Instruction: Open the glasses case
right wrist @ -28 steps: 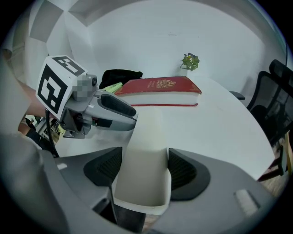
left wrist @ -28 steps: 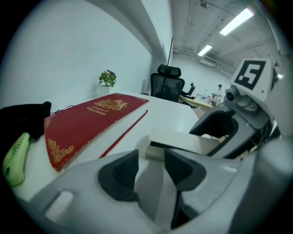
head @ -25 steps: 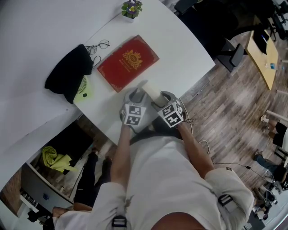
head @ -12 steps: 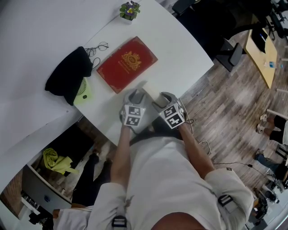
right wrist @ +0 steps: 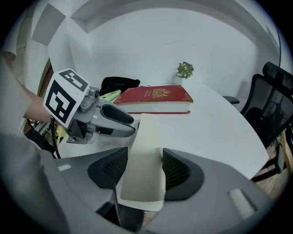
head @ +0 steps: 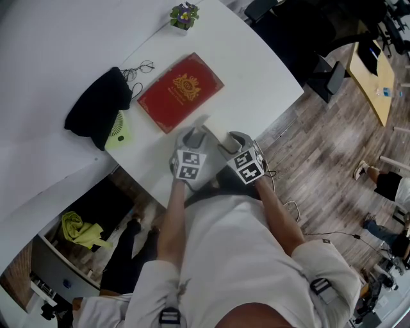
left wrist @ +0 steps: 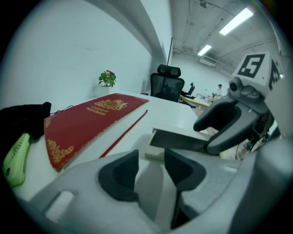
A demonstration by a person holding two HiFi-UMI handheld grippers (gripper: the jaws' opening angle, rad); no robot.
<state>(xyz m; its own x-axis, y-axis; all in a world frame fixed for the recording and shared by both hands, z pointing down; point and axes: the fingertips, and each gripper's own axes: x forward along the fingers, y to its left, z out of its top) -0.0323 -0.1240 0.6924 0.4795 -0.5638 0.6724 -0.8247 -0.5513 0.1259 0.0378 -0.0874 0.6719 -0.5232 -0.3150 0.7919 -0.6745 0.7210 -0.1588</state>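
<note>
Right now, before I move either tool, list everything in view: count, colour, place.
table: one, white, under everything.
book: one, red with gold crest, mid-table.
potted plant: one, green with purple flowers, far table edge.
fabric bundle: one, black, left of the book.
hand fan: one, lime green, against the fabric bundle.
cord: one, black, beside the fabric bundle.
office chair: one, black, beyond the table.
glasses case: one, cream, between both tools.
left tool: one, grey, shut on the glasses case.
right tool: one, grey, jaws just closing, pads against the glasses case.
</note>
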